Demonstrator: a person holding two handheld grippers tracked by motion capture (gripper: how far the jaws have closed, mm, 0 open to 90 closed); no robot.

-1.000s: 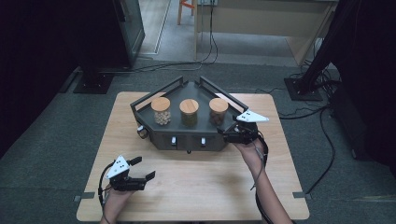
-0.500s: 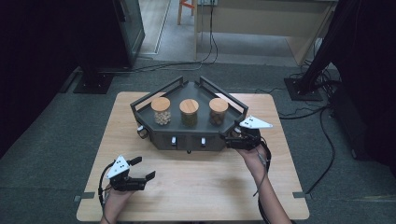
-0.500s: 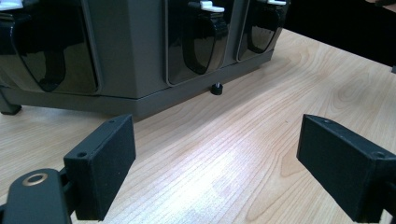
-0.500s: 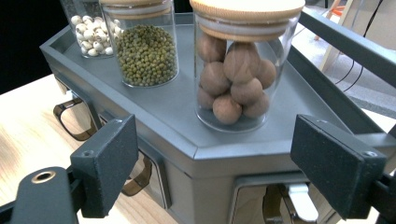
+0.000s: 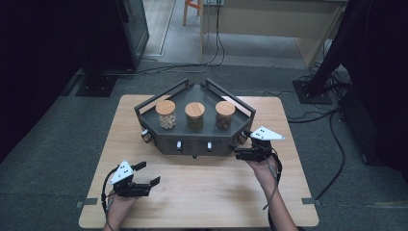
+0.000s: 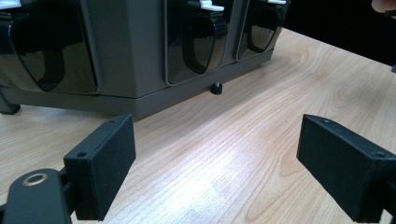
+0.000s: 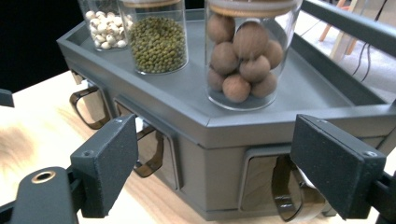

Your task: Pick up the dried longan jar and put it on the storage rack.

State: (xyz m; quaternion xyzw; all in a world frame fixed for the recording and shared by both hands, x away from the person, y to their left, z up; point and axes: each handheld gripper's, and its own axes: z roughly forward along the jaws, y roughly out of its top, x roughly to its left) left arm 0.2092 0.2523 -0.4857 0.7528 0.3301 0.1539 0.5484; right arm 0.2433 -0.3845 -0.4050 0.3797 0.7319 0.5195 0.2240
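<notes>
A dark grey angular stand [image 5: 161,143] sits at the back middle of the wooden table [image 5: 216,192]. On its top stand three wooden-lidded glass jars: pale seeds [image 5: 166,119], green beans [image 5: 195,120] and brown balls [image 5: 224,119]. My right gripper [image 5: 239,150] hovers open at the stand's front right corner. In the right gripper view its jaws [image 7: 215,172] frame that corner [image 7: 210,154], and a dark scoop handle [image 7: 287,196] sits low by the right jaw, under the brown-ball jar [image 7: 245,56]. My left gripper [image 5: 148,174] rests open near the table's front left, with bare wood between its jaws [image 6: 215,172].
The stand's front face [image 6: 135,60] carries several dark scoop handles [image 6: 198,39] with white tabs above them and a small foot [image 6: 215,88] below. Cables trail from both grippers. Black equipment stands and floor cables lie beyond the table.
My right gripper has come down and toward the table's near side, from beside the stand's right rim to its front right corner. The left gripper has stayed put.
</notes>
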